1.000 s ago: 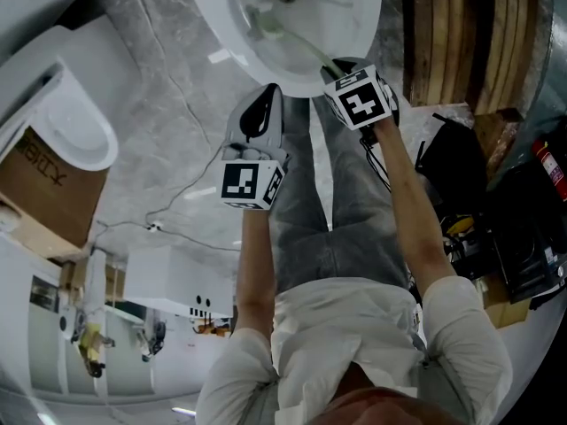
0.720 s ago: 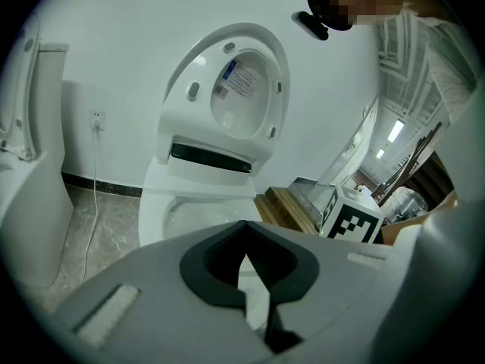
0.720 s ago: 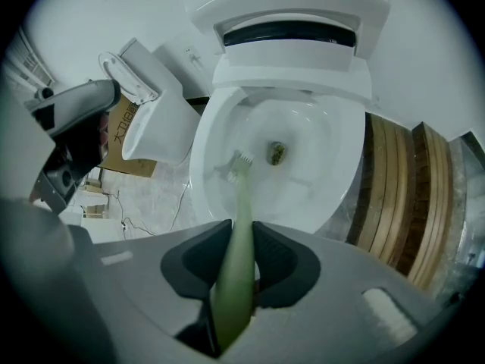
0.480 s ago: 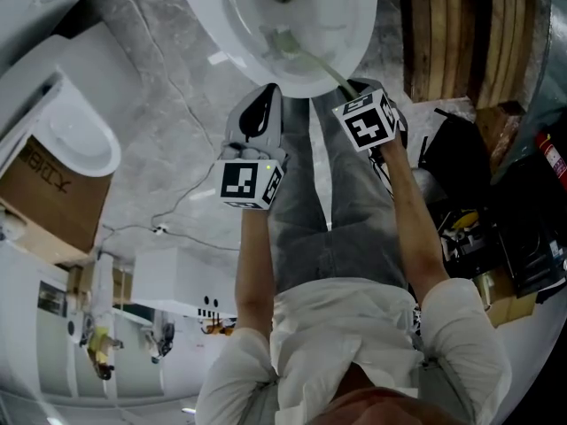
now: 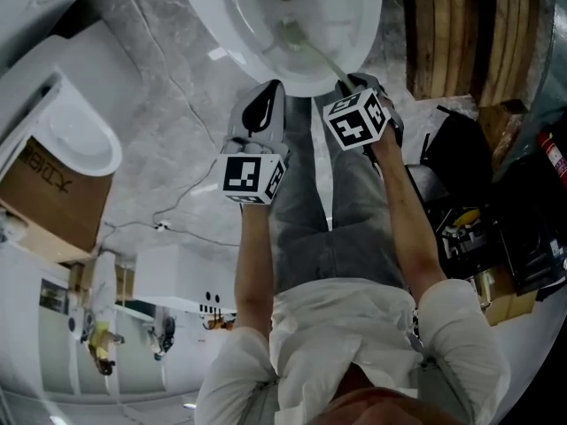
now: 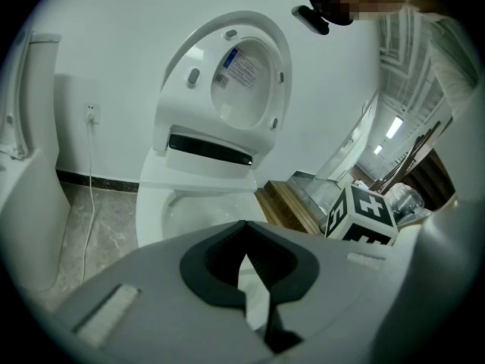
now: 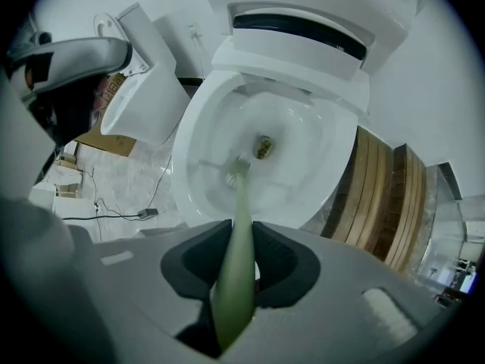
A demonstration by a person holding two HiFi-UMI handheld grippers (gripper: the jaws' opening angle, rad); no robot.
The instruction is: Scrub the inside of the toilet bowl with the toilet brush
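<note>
A white toilet bowl (image 5: 341, 56) sits at the top of the head view, with its lid (image 6: 235, 70) raised. My right gripper (image 5: 347, 80) hovers over the bowl's near rim, shut on the pale green toilet brush handle (image 7: 236, 256). The handle slants down into the bowl (image 7: 303, 180). The brush head (image 7: 236, 168) rests on the inner wall just left of the drain (image 7: 263, 147). My left gripper (image 5: 262, 104) hangs in front of the bowl, left of the right one, its jaws shut with nothing between them (image 6: 244, 279).
A second white toilet (image 5: 75, 135) and a cardboard box (image 5: 40, 189) stand at the left. Stacked wooden planks (image 5: 452, 34) lie right of the bowl. Dark bags (image 5: 461, 162) and a red fire extinguisher (image 5: 551, 162) sit at the far right. A cable (image 5: 168, 211) trails over the grey floor.
The brush head has swept from the bowl's left wall toward the drain. The right gripper shifted slightly toward me. The left gripper has hardly moved.
</note>
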